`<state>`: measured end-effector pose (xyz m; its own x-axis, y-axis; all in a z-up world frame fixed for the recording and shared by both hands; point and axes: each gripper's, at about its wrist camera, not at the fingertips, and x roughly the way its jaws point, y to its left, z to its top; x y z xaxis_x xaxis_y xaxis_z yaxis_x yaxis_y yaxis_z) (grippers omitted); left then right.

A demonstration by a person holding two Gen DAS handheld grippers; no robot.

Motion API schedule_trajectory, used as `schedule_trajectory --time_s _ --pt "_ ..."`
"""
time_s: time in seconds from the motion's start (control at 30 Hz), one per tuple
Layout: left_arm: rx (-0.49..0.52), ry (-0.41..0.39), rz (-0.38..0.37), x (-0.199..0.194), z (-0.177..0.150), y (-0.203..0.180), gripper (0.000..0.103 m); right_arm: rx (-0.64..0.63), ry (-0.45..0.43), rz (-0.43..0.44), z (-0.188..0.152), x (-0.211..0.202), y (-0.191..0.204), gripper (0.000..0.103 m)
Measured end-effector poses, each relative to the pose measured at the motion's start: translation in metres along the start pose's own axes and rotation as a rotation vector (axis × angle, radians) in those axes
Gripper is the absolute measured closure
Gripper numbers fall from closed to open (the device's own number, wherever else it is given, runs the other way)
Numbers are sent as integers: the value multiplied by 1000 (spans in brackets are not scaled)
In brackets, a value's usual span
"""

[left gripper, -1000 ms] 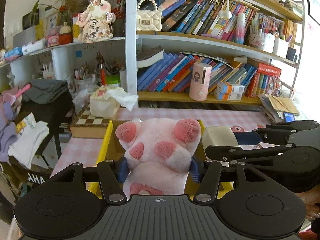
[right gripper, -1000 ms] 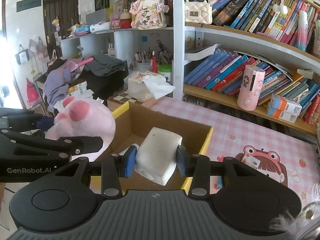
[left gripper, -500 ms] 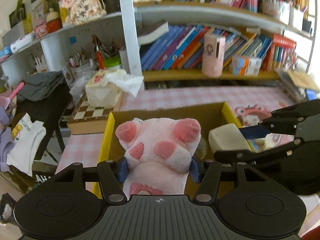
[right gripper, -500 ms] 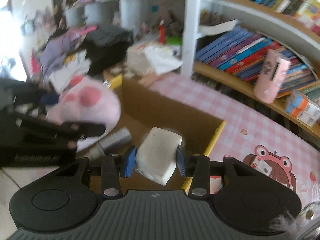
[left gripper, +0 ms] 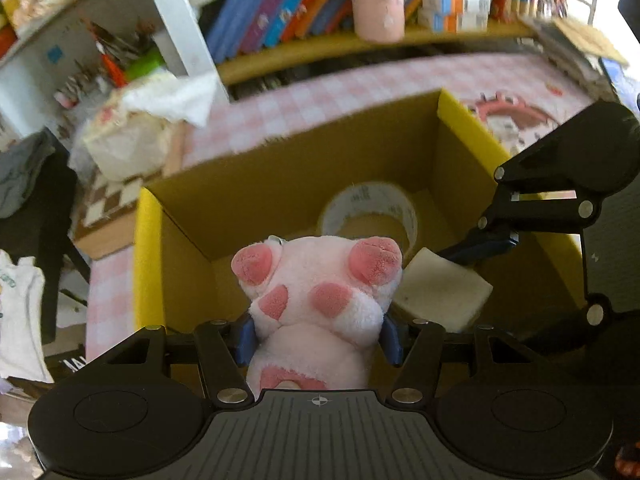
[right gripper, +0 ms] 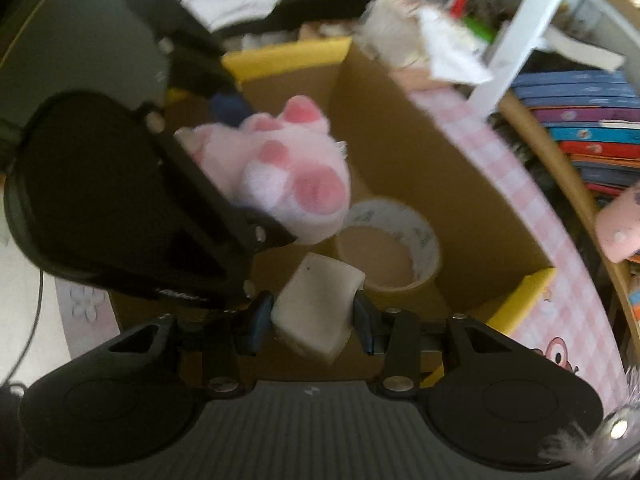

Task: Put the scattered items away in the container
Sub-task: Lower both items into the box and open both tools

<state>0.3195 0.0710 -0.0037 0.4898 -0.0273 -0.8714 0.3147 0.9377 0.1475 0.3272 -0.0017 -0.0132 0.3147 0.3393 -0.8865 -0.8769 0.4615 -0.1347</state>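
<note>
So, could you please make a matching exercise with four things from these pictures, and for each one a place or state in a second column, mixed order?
Things:
1. pink plush toy
2. white block
3. tape roll
4. cardboard box

Places or states:
A. lying on the box floor
B. clamped in the left tool
C. standing open on the pink checked cloth
D. clamped in the right tool

Pairs: 1-B, 2-D, 3-A, 4-C
</note>
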Motion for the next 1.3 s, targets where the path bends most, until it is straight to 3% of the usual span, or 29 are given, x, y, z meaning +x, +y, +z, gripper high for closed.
schedule_trajectory --time_s 0.17,0.5,0.67,0.93,1.07,1.3 --pt "89 61 -13 12 1 -8 44 -12 70 26 1 13 -3 62" --pt "97 79 -49 16 -3 -10 41 -14 89 15 -2 19 -4 62" --pt "103 76 -24 17 -3 -10 36 -15 82 -10 -1 17 -2 59" --pt "71 31 42 4 -6 -4 22 7 50 -47 1 5 0 50" --pt "58 -15 54 -11 -8 -3 21 38 23 -77 1 -6 -1 38" --pt "45 -110 74 -42 -11 -7 18 104 -54 -119 -6 -37 1 28"
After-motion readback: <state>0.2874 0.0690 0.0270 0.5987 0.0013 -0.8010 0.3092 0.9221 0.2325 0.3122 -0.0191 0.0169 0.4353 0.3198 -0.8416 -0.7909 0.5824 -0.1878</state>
